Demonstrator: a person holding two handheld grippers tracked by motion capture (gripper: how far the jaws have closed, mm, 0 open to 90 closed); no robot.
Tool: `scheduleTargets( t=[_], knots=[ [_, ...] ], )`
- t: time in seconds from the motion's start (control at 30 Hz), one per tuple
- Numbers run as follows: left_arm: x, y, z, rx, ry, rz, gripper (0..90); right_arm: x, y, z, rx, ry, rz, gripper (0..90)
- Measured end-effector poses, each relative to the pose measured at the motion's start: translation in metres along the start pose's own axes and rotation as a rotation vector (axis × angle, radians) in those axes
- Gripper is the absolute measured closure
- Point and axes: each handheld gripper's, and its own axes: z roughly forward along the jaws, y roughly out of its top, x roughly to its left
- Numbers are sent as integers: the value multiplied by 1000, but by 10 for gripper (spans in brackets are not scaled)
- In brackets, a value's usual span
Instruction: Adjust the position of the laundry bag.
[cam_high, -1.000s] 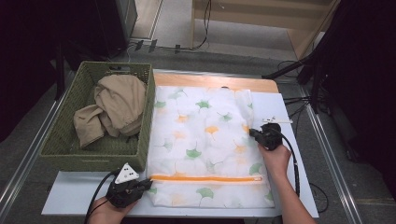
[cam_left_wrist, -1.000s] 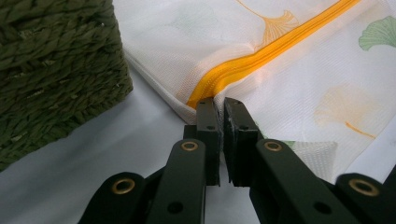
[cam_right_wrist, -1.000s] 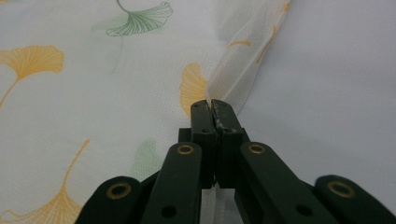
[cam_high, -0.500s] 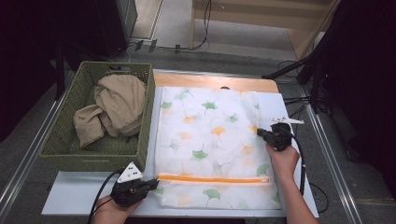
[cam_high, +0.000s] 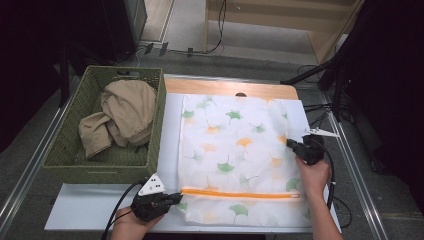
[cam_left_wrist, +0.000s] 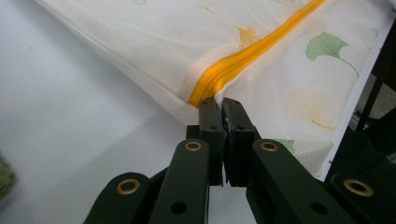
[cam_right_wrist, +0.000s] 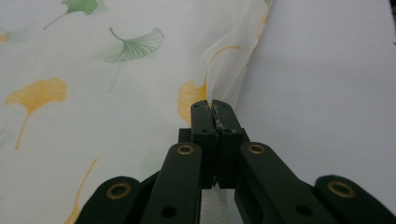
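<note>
A white mesh bag (cam_high: 235, 150) printed with green and orange ginkgo leaves lies flat on the white table top. An orange zipper (cam_high: 240, 195) runs across its near end. My left gripper (cam_high: 176, 198) is shut on the bag's left edge, right at the end of the zipper (cam_left_wrist: 252, 49); in the left gripper view the jaws (cam_left_wrist: 223, 100) pinch the fabric there. At the bag's right edge, about halfway up, my right gripper (cam_high: 290, 144) is shut on a raised fold of the fabric (cam_right_wrist: 219, 70), as its own view (cam_right_wrist: 212, 103) confirms.
A green woven basket (cam_high: 65, 145) stands at the left with a crumpled beige garment (cam_high: 122, 112) inside. A wooden board strip (cam_high: 225, 89) lies behind the bag. Cables trail on the floor beyond the table, and metal rails run along both table sides.
Both hands have moved to the right, dragging the bag with them. The bag now lies farther from the basket and flatter.
</note>
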Motion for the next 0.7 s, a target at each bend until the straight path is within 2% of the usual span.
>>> scheduleTargets(
  t=[0.1, 0.27, 0.5, 0.57, 0.7],
  knots=[
    [-2, 3, 6, 6, -6, 13, 886, -4, 0, 0, 5, -24, -2, 898],
    [-1, 8, 12, 9, -28, 12, 886, -11, 0, -1, -8, -24, 16, 897],
    [-1, 14, 21, 29, -35, 35, 886, -18, 1, 5, 2, -36, 16, 893],
    [1, 14, 22, 33, -40, 23, 884, -18, 1, 7, 9, -47, 11, 892],
    [5, 15, 23, 49, -53, 2, 880, -18, 0, 7, 6, -40, 24, 891]
  ],
)
